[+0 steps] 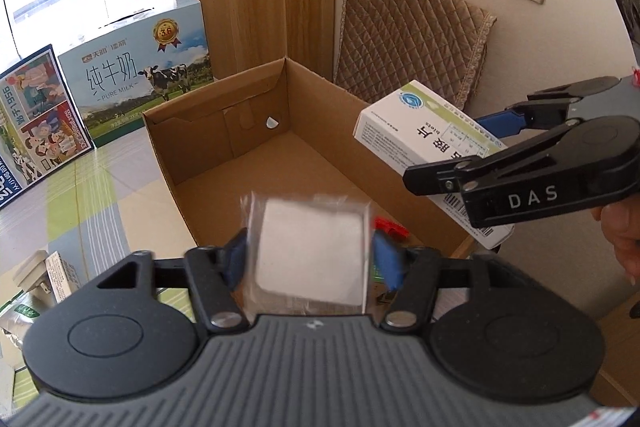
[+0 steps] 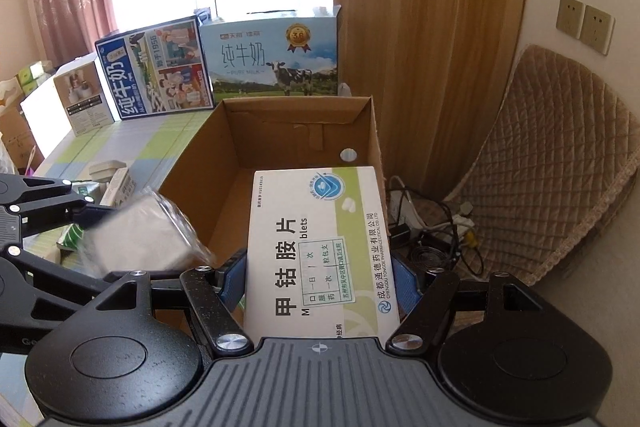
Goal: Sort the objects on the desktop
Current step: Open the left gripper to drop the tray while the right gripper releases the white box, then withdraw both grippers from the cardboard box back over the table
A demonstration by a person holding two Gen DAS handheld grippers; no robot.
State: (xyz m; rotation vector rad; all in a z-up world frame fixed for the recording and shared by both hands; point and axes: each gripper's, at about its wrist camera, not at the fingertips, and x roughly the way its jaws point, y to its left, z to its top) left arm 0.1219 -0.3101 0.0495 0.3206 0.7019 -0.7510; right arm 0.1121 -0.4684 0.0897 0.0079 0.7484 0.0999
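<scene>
A white square pad in a clear wrapper [image 1: 312, 247] sits blurred and tilted between the blue pads of my left gripper [image 1: 310, 241], over the near rim of an open cardboard box [image 1: 256, 131]. The jaws stand open, and a gap shows at the right pad. The right wrist view shows the same packet [image 2: 140, 235] loose at the left fingers' tips. My right gripper [image 2: 318, 261] is shut on a white and green medicine box [image 2: 320, 239], held above the cardboard box [image 2: 296, 123]. From the left wrist view that medicine box [image 1: 424, 131] hangs over the carton's right wall.
Two milk cartons [image 1: 148, 83] [image 2: 156, 71] stand behind the cardboard box on the checked tablecloth. Small packets lie at the table's left [image 1: 56, 275]. A quilted chair [image 2: 560, 163] stands to the right, with cables [image 2: 436, 227] on the floor. A red item [image 1: 390, 227] shows under the packet.
</scene>
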